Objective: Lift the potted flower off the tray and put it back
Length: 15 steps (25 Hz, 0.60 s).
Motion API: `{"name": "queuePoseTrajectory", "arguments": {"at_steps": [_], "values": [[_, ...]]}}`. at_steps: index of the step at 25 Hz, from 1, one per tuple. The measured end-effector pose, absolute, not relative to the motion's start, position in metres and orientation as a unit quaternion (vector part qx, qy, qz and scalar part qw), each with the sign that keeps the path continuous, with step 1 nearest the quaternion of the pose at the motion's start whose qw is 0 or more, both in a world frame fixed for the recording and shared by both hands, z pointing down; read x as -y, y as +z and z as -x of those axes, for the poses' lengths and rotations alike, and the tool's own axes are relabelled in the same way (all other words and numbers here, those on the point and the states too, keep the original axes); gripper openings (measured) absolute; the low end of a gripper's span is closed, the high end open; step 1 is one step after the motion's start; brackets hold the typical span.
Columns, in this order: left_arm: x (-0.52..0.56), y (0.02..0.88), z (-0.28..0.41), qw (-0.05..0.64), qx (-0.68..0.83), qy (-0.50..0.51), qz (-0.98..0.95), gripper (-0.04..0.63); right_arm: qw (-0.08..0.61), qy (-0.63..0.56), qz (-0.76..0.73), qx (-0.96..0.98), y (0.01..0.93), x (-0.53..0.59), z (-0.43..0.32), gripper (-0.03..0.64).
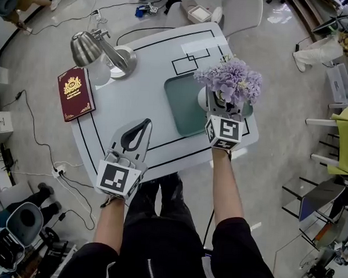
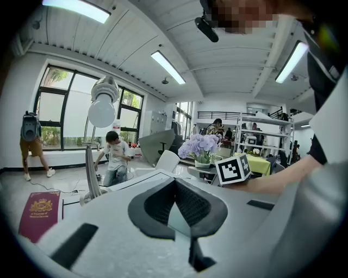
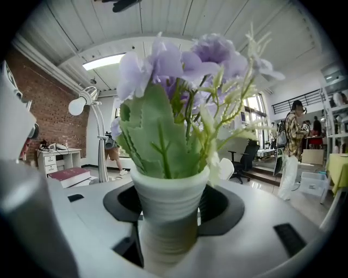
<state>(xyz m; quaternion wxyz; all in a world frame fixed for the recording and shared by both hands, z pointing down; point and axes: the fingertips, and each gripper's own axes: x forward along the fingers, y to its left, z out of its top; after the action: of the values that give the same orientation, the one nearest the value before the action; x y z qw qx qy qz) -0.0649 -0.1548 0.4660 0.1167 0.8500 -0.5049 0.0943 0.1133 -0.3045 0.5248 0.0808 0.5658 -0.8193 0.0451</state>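
The potted flower [image 1: 229, 81], purple blooms in a white ribbed pot [image 3: 167, 209], is over the right part of the green tray [image 1: 183, 104]. My right gripper [image 1: 221, 106] is shut on the pot, its jaws on either side of the pot's wall. I cannot tell whether the pot's base touches the tray. In the left gripper view the potted flower [image 2: 200, 149] shows at mid distance beside the right gripper's marker cube [image 2: 235, 169]. My left gripper [image 1: 144, 123] lies low over the table's front left, shut with nothing in it, well apart from the tray.
A silver desk lamp [image 1: 100, 51] stands at the white table's [image 1: 142, 76] far left and a red book [image 1: 76, 93] lies at its left edge. Black lines mark the tabletop. Chairs, cables and a person [image 2: 115, 157] are around the table.
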Motion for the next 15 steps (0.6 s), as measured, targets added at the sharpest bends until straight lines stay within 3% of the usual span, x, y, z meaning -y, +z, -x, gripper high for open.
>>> {"name": "queuePoseTrajectory", "arguments": {"at_steps": [15], "values": [[0.144, 0.458, 0.058, 0.109, 0.490, 0.084, -0.860, 0.005, 0.070, 0.075, -0.577, 0.810, 0.518, 0.261, -0.122, 0.255]]}}
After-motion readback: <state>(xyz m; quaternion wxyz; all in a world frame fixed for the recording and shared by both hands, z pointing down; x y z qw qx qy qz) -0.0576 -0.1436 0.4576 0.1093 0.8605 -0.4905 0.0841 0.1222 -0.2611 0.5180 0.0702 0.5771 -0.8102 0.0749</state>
